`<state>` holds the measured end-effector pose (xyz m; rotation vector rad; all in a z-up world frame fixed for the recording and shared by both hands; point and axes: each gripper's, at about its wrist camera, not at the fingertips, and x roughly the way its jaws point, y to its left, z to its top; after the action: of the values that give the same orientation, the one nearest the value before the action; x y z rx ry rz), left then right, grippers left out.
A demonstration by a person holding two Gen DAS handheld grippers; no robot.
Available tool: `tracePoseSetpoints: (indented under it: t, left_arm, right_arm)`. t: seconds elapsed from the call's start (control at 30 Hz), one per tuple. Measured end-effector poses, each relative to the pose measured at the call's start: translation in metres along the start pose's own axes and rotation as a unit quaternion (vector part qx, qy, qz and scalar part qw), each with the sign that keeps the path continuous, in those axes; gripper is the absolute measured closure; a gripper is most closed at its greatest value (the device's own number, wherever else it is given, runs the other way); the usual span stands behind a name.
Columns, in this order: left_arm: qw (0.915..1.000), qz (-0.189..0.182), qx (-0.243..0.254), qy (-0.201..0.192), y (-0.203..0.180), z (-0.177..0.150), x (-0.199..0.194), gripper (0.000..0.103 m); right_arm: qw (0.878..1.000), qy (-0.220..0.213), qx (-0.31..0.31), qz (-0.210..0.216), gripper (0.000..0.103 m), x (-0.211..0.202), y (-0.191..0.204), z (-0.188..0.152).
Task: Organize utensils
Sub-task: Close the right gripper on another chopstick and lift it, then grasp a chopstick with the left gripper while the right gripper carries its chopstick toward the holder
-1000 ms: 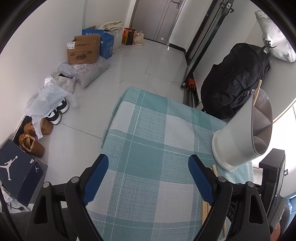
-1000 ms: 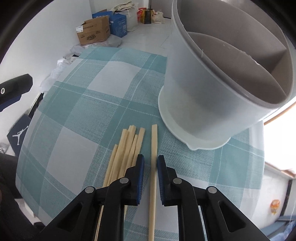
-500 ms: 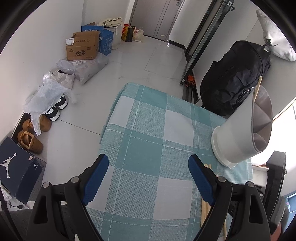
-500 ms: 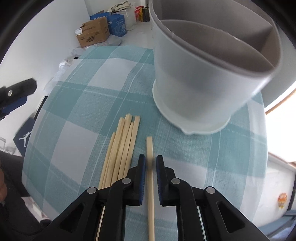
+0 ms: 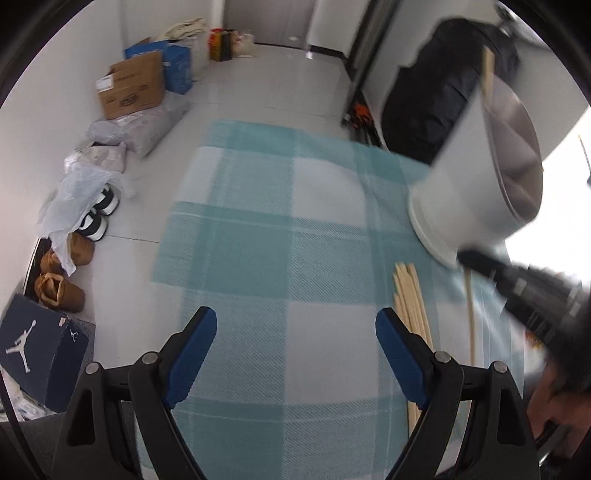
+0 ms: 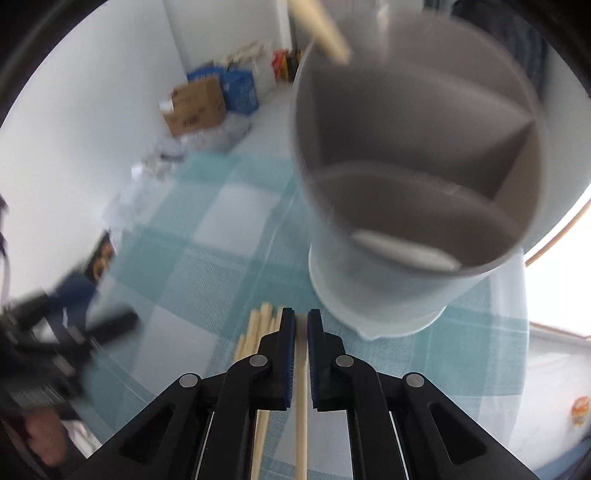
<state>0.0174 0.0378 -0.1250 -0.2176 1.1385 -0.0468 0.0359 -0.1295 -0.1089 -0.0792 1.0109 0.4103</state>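
Note:
My right gripper (image 6: 301,320) is shut on a single wooden chopstick (image 6: 301,424), its tips level with the base of the grey divided utensil holder (image 6: 417,177). Several more chopsticks (image 6: 255,339) lie in a bundle on the checked tablecloth just left of the gripper. One chopstick (image 6: 325,29) stands in the holder's far compartment. In the left wrist view my left gripper (image 5: 295,332) is open and empty above the cloth, with the bundle (image 5: 410,302) by its right finger, the holder (image 5: 476,184) beyond, and the right gripper (image 5: 517,284) blurred at the right.
The teal checked tablecloth (image 5: 280,236) covers the table. On the floor to the left are cardboard boxes (image 5: 133,88), bags, shoes (image 5: 96,218) and a blue shoebox (image 5: 40,350). A black backpack (image 5: 439,92) stands behind the holder.
My right gripper has closed on the single chopstick and moved forward toward the holder. My left gripper has shifted right, bringing the chopstick bundle and the right gripper into its view.

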Motion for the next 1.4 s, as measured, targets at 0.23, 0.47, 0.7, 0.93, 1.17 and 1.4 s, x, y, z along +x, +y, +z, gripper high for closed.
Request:
tracePoseSetpoints:
  t: [0.23, 0.47, 0.7, 0.93, 1.17, 1.4]
  left_arm:
    - [0.9982, 0.011, 0.047, 0.035, -0.029, -0.015, 0.011, 0.018]
    - [0.9976, 0.021, 0.048, 0.045, -0.036, -0.017, 0.012, 0.018]
    - [0.9948, 0.048, 0.069, 0.058, -0.047, -0.022, 0.022, 0.018]
    - [0.9935, 0.057, 0.068, 0.071, -0.051, -0.014, 0.028, 0.018]
    - [0.9903, 0.070, 0.082, 0.087, -0.051, -0.010, 0.032, 0.018]
    - [0.9915, 0.069, 0.082, 0.074, -0.054, 0.003, 0.037, 0.044]
  right_arm:
    - [0.989, -0.108, 0.080, 0.056, 0.097, -0.056, -0.030, 0.002]
    - [0.977, -0.139, 0.127, 0.095, 0.097, -0.086, -0.051, -0.025]
    - [0.969, -0.182, 0.140, 0.095, 0.097, -0.114, -0.070, -0.030]
    - [0.964, -0.207, 0.142, 0.094, 0.097, -0.128, -0.080, -0.039]
    - [0.961, -0.214, 0.147, 0.101, 0.097, -0.132, -0.092, -0.044]
    - [0.958, -0.210, 0.162, 0.110, 0.097, -0.131, -0.104, -0.046]
